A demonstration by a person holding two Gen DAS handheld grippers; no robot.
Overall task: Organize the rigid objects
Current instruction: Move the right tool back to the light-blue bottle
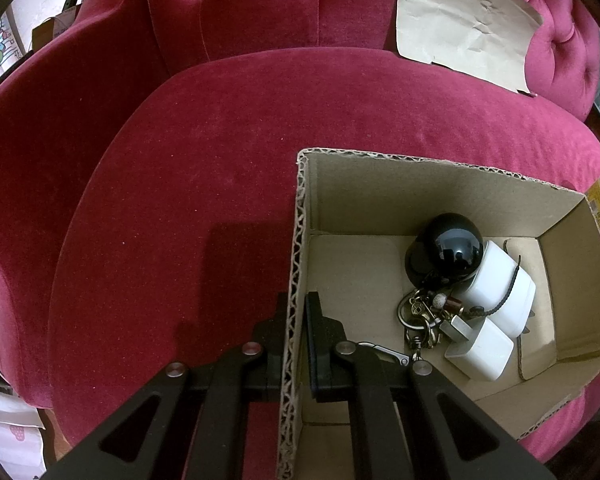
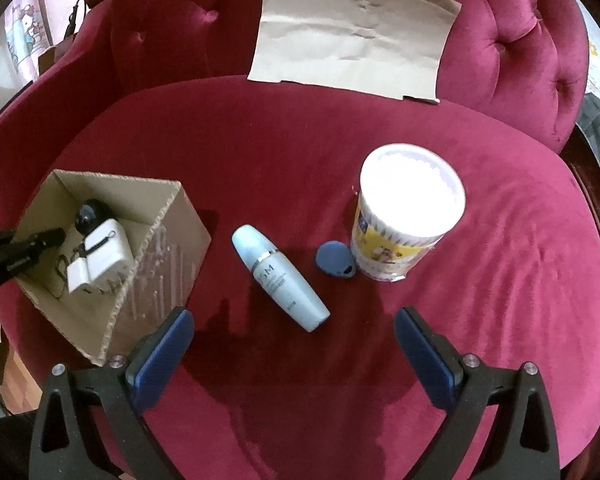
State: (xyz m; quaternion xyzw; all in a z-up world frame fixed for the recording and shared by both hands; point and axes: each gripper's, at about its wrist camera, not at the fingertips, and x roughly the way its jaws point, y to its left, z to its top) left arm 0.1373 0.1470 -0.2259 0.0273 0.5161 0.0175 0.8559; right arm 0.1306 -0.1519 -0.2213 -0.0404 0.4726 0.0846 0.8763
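1. Left wrist view: the left tongs (image 1: 296, 332) are clamped on the near wall of the open brown corrugated cardboard box (image 1: 440, 184), one finger outside and one inside, probably to steady it on the crimson velvet armchair seat (image 1: 180, 160) while things go in. Inside lie a glossy black ball (image 1: 454, 247), two white plastic plug adapters (image 1: 496, 284) and a tangle of brass keys and rings (image 1: 420, 320).
2. Right wrist view: the right tongs (image 2: 294, 344) stand wide apart, empty, over the seat. Just ahead lies a pale blue plastic bottle (image 2: 280, 278) on its side, likely the next pick. Beyond it a small round blue tag (image 2: 334, 261) touches a white-lidded tub of cotton swabs (image 2: 410, 208). A creased sheet of tan paper (image 2: 352, 36) leans on the backrest.
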